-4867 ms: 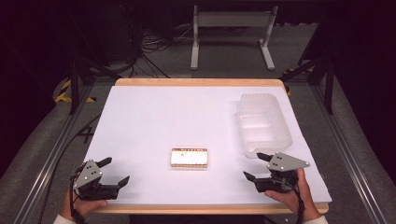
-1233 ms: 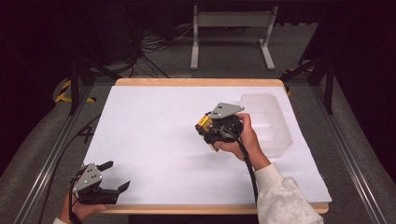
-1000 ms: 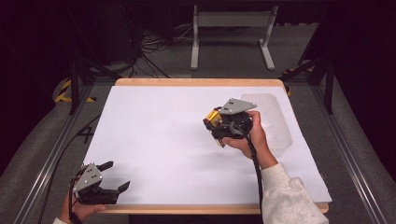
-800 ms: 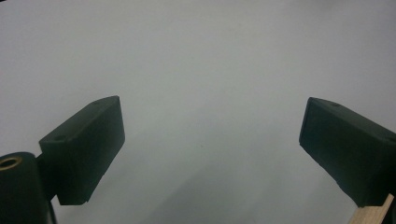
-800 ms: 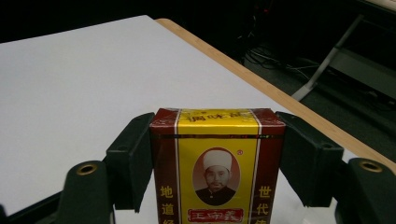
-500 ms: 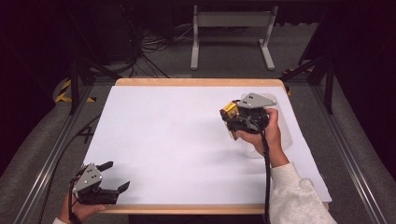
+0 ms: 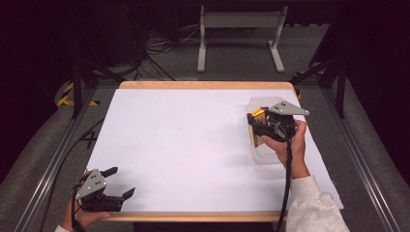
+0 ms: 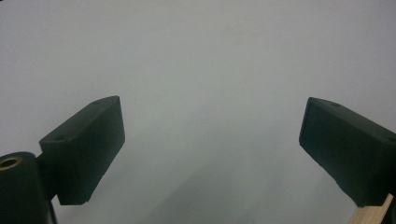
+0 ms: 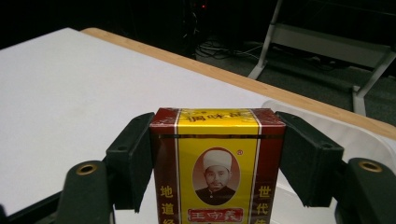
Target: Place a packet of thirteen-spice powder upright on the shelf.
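A: What is the right gripper doing with its jaws?

B: It is gripping a red and yellow box; in the right gripper view the two black pads are pressing flat against the box's two narrow sides, so the jaws are standing only as far apart as the box is wide; the box's printed front is facing the camera, upright between them.

A: And where is the box sitting over the table?

B: In the high view the box is hanging in the air at the right side of the white table, just over the near-left edge of a clear plastic container; the person's right hand is wrapping the gripper body from behind; whether the box is touching the container cannot be told.

A: The left gripper?

B: It is lying low at the table's near-left corner, held in the left hand; its jaws are standing wide apart; in the left gripper view the two pads are framing bare white tabletop, gripping nothing; a sliver of the wooden table edge is showing at the lower right.
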Tool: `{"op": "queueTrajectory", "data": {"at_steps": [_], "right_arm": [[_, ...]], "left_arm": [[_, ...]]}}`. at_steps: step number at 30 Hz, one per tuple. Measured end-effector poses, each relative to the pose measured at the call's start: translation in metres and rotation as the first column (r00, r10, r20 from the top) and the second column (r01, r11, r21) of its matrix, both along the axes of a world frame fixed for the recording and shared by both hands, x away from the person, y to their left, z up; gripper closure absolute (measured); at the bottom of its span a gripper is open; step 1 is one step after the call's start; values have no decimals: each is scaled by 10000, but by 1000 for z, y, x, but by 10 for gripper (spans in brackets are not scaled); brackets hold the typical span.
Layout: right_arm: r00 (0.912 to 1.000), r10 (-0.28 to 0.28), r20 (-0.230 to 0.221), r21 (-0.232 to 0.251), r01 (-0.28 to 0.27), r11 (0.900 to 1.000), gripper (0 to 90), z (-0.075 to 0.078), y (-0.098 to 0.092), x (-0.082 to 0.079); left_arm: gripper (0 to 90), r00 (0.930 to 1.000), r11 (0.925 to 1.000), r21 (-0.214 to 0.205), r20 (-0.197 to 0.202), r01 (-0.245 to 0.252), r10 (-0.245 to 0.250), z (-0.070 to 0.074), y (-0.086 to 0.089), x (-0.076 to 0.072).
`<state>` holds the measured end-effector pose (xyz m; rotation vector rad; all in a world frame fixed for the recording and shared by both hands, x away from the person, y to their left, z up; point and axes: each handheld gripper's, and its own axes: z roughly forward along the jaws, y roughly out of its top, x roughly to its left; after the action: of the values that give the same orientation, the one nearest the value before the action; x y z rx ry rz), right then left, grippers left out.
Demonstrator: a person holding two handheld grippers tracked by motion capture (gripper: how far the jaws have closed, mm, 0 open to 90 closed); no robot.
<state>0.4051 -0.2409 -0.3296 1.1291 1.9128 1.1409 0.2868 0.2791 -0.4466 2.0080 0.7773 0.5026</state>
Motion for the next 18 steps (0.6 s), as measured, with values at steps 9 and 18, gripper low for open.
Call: {"op": "queueTrajectory", "data": {"at_steps": [9, 18], "right_arm": [[9972, -736, -88, 84, 737, 9972, 329, -9, -9, 5], [9963, -814, -259, -18, 814, 9967, 328, -19, -13, 4]], "left_arm": [[75, 10000, 9999, -66, 28, 90, -90, 0, -1, 1], [75, 9999, 9999, -71, 25, 119, -119, 1, -1, 2]]}}
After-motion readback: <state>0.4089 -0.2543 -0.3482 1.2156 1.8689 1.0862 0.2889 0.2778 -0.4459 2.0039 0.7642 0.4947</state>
